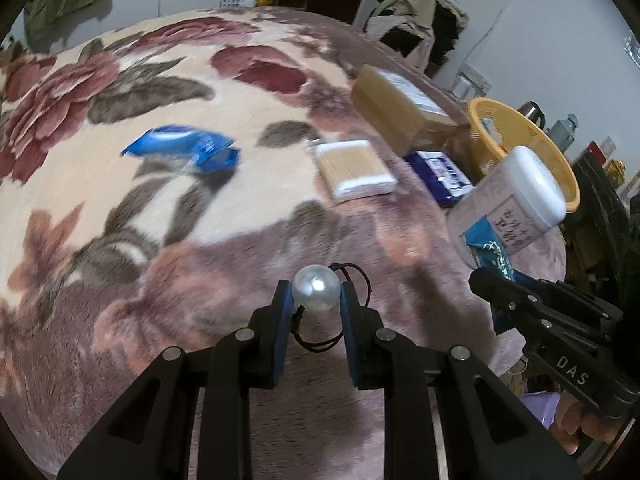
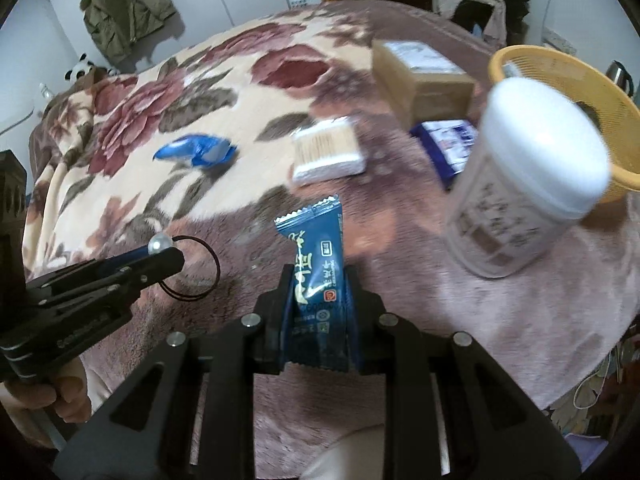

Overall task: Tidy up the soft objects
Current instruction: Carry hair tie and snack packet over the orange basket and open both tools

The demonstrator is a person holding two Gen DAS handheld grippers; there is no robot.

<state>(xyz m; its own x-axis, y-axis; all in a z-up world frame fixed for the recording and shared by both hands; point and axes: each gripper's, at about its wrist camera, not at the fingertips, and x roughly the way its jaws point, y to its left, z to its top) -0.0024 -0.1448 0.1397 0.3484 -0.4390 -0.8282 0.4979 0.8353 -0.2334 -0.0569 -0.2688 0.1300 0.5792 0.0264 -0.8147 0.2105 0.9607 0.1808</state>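
carry step judged in hand: pearl hair tie [image 1: 316, 294] pinched in left claw [image 1: 315, 300], blue packet [image 2: 316, 276] clamped in right claw [image 2: 318, 280]; release over orange basket [image 2: 576, 80] is called for next.

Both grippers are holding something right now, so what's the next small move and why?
Probably carry the right gripper, shut on the blue sachet, toward the yellow basket ahead on its right. The left gripper already pinches the pearl hair tie, so nothing needs grasping.
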